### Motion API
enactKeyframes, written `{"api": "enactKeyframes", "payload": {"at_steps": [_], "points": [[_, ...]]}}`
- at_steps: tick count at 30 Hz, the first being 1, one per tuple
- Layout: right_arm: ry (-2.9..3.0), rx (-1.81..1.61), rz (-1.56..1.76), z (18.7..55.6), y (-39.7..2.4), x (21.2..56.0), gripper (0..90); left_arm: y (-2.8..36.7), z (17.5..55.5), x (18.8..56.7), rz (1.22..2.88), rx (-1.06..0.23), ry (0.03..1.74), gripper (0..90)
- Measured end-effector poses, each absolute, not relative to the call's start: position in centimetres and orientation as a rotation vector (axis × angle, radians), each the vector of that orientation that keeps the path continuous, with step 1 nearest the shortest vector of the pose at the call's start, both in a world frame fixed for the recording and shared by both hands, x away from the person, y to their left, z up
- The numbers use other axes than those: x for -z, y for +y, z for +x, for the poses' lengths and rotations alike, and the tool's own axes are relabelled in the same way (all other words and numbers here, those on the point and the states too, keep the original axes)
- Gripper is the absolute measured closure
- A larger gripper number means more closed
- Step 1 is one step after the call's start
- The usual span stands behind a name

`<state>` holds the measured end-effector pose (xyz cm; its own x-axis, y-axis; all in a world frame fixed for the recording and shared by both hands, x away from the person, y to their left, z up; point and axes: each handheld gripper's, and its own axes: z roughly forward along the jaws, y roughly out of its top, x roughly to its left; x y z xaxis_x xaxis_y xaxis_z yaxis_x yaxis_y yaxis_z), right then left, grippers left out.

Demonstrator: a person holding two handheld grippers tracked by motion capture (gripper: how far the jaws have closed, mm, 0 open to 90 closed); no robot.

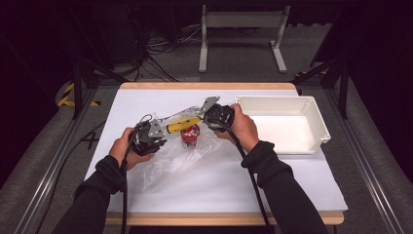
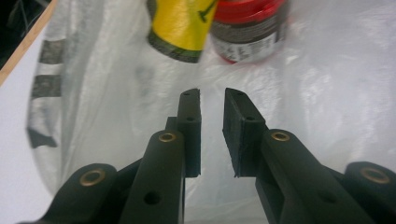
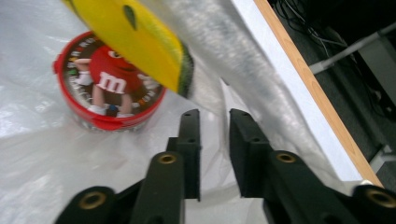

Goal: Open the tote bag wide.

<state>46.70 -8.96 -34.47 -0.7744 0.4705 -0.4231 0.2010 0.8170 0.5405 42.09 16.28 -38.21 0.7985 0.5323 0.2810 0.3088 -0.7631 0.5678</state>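
on the white table (image 1: 292, 180), near its middle, a clear plastic bag (image 1: 170, 161) lies crumpled between the person's two hands. the left gripper (image 1: 155, 141) sits at the bag's left side and the right gripper (image 1: 210, 118) at its far right corner, well apart from each other. in the left gripper view the left gripper's (image 2: 211, 100) black jaws stand slightly spread over the film, a narrow gap between the pads, and i cannot tell whether a fold of plastic sits in that gap. in the right gripper view the right gripper's (image 3: 215, 119) jaws are likewise a little apart above the bag, nothing clearly pinched. a yellow sponge with a green edge (image 1: 182, 126) lies slanted between the two grippers, inside or against the bag. just beside it, to the near right, stands a red-lidded candy tub (image 1: 190, 134) with a cartoon figure on its lid (image 3: 109, 81). at the right of the table rests a white bin (image 1: 311, 141), apart from the bag.
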Motion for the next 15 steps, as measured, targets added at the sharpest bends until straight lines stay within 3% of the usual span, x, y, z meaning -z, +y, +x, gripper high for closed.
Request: {"api": "enactKeyframes", "payload": {"at_steps": [3, 5, 6, 11, 13, 15], "points": [[2.467, -0.658, 0.466, 46.3, -8.8, 34.5, 74.3, 16.4, 42.2, 38.3, 2.476, -0.595, 0.63, 77.8], [2.492, -0.699, 0.395, 45.4, -8.5, 34.3, 88.1, 16.4, 42.2, 38.3, 2.474, -0.596, 0.63, 78.5], [2.54, -0.707, 0.342, 45.1, -8.4, 34.2, 90.0, 16.3, 42.2, 38.3, 2.474, -0.595, 0.62, 79.8], [2.591, -0.613, 0.266, 44.5, -7.5, 34.7, 90.0, 16.0, 42.2, 38.4, 2.482, -0.592, 0.607, 86.1], [2.554, -0.668, 0.309, 44.2, -7.5, 34.4, 73.7, 16.0, 42.3, 38.4, 2.482, -0.597, 0.603, 90.0], [2.557, -0.682, 0.299, 44.2, -7.6, 34.2, 71.9, 15.9, 42.4, 38.5, 2.479, -0.594, 0.613, 90.0]]}}
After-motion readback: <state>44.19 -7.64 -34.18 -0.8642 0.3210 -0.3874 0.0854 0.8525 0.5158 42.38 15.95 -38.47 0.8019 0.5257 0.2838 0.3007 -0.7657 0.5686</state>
